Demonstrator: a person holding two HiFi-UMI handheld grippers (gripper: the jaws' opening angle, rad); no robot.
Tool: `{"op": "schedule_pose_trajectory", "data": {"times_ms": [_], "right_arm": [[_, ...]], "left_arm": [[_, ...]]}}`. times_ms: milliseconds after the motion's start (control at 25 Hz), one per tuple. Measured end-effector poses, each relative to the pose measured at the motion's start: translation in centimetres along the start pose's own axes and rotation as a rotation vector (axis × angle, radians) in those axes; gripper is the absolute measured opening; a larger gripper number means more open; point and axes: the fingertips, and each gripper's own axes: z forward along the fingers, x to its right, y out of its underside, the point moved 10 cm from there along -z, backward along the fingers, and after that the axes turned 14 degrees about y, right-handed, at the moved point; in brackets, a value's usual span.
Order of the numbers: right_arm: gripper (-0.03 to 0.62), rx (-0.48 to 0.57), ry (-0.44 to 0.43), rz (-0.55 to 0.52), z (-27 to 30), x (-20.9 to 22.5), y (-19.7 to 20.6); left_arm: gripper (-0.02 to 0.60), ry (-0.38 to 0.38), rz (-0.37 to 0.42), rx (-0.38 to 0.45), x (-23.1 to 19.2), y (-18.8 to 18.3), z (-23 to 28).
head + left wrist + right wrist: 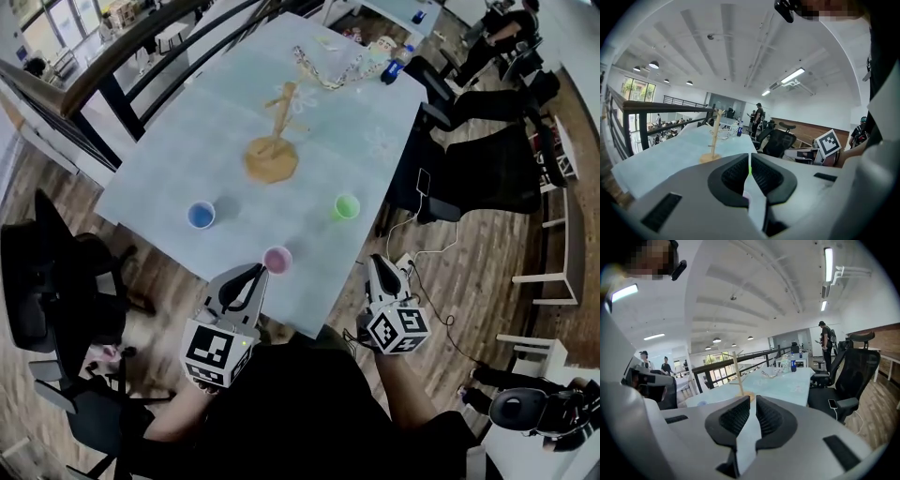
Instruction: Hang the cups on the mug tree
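Pale blue-green desk (178, 150) with three small plastic cups standing on it, none hung yet. There's a blue cup (201, 215) on the left, a pink cup (277, 260) right by the near edge, and a green cup (346, 206) on the right. The wooden mug tree with a round base (275, 141) stands upright further back, about mid-desk, past all three cups, and its pegs look bare.

The left tongs (257, 273) hover at the near edge with jaws pressed together and nothing in them. Same deal for the right tongs (376, 264), closed and empty, just off the desk's near right corner.

The bit that matters: the pink cup sits just beyond the left tongs' tips, a touch to their right, so the left hand is clearly the closer one. The green cup lies far and left of the right tongs. Either pair would have to spread before taking a cup, and the cup then goes away from the person toward the tree. Handles are too small to make out.
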Motion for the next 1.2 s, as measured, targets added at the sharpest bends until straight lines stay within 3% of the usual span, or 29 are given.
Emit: {"op": "schedule_pose_trajectory", "data": {"times_ms": [80,200,480,800,1200], "right_arm": [[0.033,-0.022,0.031,-0.023,1.6,1.4,0.4],[0.137,-0.063,0.04,-0.028,4.6,3.7,1.3],[0.248,-0.142,-0.022,-0.099,11.0,6.7,3.8],[0.265,-0.238,-0.115,-0.256,17.6,6.8,7.5],[0.278,-0.3,-0.126,-0.392,22.5,5.4,9.6]], "left_arm": [[0.031,-0.009,-0.005,-0.013,-0.4,-0.1,0.7],[0.029,-0.028,-0.012,-0.031,-0.9,-0.1,2.1],[0.03,-0.119,-0.039,-0.059,-0.2,0.2,4.1],[0.031,-0.195,-0.056,-0.082,0.3,0.2,4.6],[0.031,-0.231,-0.089,-0.087,0.6,1.1,4.4]]}}
